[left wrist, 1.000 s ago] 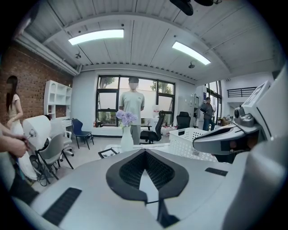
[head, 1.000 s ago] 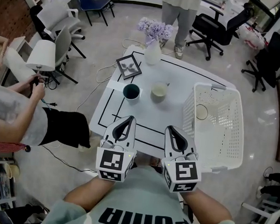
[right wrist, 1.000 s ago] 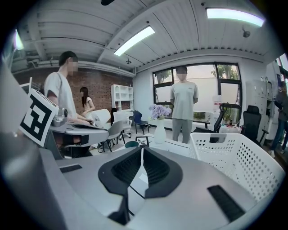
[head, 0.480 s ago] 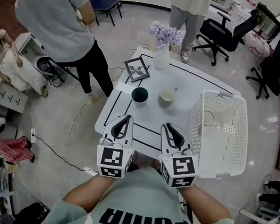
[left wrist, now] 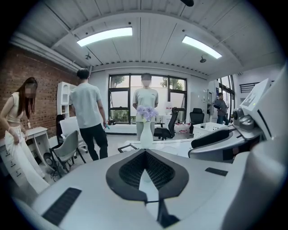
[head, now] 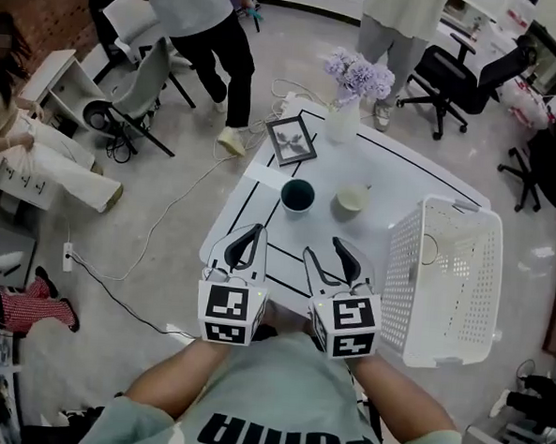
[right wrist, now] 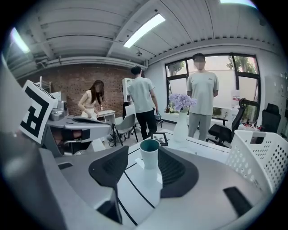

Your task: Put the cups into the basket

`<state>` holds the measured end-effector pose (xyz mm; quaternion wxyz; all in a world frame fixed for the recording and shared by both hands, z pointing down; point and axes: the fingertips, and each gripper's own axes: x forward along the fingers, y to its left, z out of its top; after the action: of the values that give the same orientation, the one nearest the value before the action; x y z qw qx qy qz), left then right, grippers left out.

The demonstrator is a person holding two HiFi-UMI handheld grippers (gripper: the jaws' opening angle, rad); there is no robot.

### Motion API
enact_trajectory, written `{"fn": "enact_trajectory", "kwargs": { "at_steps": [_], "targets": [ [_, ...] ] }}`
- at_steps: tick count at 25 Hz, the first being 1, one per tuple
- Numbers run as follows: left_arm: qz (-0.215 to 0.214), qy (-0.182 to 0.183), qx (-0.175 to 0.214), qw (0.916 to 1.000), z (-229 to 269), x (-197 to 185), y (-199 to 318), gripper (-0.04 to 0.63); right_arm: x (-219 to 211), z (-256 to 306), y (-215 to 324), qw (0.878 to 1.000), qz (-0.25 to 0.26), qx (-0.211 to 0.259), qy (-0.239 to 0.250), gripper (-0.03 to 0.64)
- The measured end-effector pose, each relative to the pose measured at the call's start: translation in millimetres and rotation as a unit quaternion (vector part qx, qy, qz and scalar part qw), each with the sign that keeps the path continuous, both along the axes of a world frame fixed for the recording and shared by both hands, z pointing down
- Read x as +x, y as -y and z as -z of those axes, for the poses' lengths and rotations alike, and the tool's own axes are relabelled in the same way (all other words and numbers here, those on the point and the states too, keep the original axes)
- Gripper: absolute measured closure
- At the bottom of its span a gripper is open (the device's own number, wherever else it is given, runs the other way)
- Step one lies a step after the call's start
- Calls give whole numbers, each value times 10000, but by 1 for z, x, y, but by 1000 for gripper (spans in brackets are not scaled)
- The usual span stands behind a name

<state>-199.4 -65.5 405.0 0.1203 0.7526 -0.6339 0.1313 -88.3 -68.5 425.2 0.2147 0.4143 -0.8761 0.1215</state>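
A dark teal cup (head: 297, 195) and a pale cup (head: 352, 200) stand side by side on the white table (head: 262, 183). The white plastic basket (head: 444, 273) sits on the table's right side. My left gripper (head: 255, 231) hovers over the near table edge, shut and holding nothing; its tips meet in the left gripper view (left wrist: 145, 151). My right gripper (head: 327, 254) hangs beside it; its jaws have just been opening and nothing lies between them. In the right gripper view (right wrist: 143, 149) the teal cup (right wrist: 150, 155) stands farther ahead, framed by the gap.
A white vase with purple flowers (head: 344, 117) and a picture frame (head: 292, 139) stand at the table's far end. Several people stand around the table's far and left sides. Office chairs (head: 457, 63) are beyond the table. A cable (head: 166, 210) runs across the floor at the left.
The right gripper's jaws went from shut to open. Both grippers moved forward over the near table edge. A person walked from beside the table's left toward the back.
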Motion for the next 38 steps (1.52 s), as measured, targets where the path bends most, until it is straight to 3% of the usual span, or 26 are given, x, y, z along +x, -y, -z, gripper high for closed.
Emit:
{"fn": "enact_trajectory", "kwargs": {
  "at_steps": [11, 23, 38],
  "targets": [
    [116, -77, -254, 9996, -29, -26, 23, 589, -36, -40, 28, 9988, 167, -354, -300, 323],
    [145, -156, -529, 9984, -58, -45, 52, 589, -50, -69, 62, 9974, 62, -530, -491, 276],
    [7, 40, -718, 9974, -85, -55, 86, 589, -66, -100, 99, 9953, 8, -735, -625, 229]
  ]
}}
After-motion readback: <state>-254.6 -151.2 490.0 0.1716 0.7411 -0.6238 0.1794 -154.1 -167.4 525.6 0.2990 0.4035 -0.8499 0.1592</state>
